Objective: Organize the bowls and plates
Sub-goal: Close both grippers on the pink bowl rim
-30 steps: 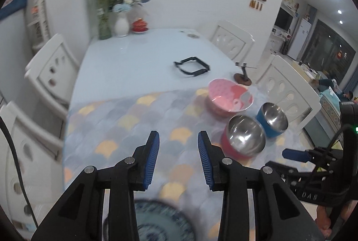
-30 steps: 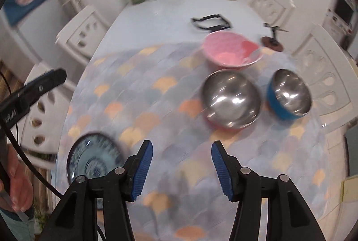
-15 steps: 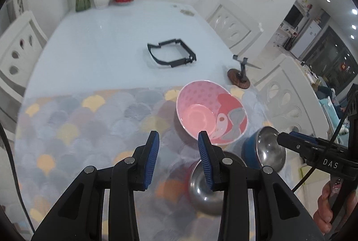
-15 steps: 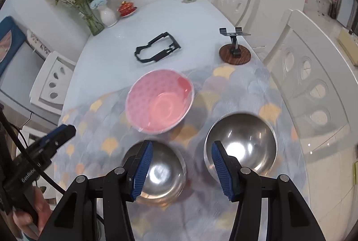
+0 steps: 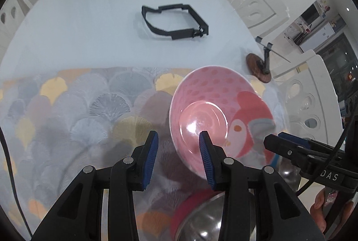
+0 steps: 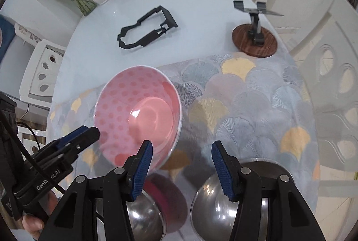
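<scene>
The glossy pink polka-dot ceramic bowl (image 5: 214, 115) is sitting on the fan-patterned grey and yellow mat (image 5: 94, 102), tilted in both wrist views. Nearest the cameras, a polished steel bowl with a red outer shell (image 5: 201, 218) and a second polished steel bowl (image 6: 241, 203) are lying under the tool bodies. The left gripper (image 5: 177, 159) is hovering with ribbed blue pads (image 5: 151, 158) narrowly spread, straddling the pink bowl's near rim without pressing it. The right gripper (image 6: 182, 170) is holding its pads wider apart over bare mat, empty. Beyond, a black angular plastic frame (image 5: 174, 19) and a round wooden-based metal stand (image 6: 255, 38) are resting on the smooth white table (image 5: 89, 17). Compared with one second ago, both grippers are now closer to the bowls, and the blue patterned plate is out of view.
</scene>
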`<state>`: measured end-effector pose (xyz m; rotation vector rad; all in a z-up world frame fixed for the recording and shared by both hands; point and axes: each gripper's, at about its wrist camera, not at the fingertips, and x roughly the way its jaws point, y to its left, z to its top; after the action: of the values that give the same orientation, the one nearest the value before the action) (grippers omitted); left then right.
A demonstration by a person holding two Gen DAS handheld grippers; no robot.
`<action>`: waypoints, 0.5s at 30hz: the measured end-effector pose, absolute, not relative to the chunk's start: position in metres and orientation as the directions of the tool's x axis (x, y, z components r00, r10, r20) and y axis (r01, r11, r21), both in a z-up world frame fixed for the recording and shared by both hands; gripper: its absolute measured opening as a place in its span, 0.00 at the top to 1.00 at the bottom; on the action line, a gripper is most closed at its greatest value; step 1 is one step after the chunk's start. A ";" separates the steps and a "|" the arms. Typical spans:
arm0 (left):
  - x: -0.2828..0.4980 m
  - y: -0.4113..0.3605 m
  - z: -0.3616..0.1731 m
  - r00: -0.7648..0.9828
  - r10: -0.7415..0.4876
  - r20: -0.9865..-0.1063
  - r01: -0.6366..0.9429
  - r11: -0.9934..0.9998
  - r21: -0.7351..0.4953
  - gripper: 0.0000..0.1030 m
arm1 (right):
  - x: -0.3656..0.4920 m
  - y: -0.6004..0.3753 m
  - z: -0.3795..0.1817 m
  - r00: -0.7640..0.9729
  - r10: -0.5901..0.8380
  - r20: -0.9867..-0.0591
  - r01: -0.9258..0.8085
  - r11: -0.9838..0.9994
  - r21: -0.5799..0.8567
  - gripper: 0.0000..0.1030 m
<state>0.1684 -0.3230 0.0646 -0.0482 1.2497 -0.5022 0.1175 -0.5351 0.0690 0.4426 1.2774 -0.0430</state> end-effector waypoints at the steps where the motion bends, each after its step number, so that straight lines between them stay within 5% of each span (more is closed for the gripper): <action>1: 0.171 -0.324 0.060 0.214 -0.391 -0.895 0.331 0.891 -0.310 0.66 | 0.122 -0.536 0.065 0.292 0.218 -0.931 0.272 0.915 0.299 0.49; 10: 0.182 -0.330 0.040 0.172 -0.394 -0.903 0.328 0.887 -0.324 0.68 | 0.140 -0.535 0.045 0.252 0.259 -0.933 0.257 0.911 0.322 0.49; 15: 0.183 -0.331 0.035 0.167 -0.392 -0.905 0.316 0.890 -0.328 0.74 | 0.143 -0.532 0.039 0.238 0.265 -0.934 0.243 0.915 0.322 0.61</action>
<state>0.1828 -0.3314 0.0348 -0.0683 1.3098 -0.5048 0.1434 -0.5320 0.0392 0.4488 1.3440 0.0158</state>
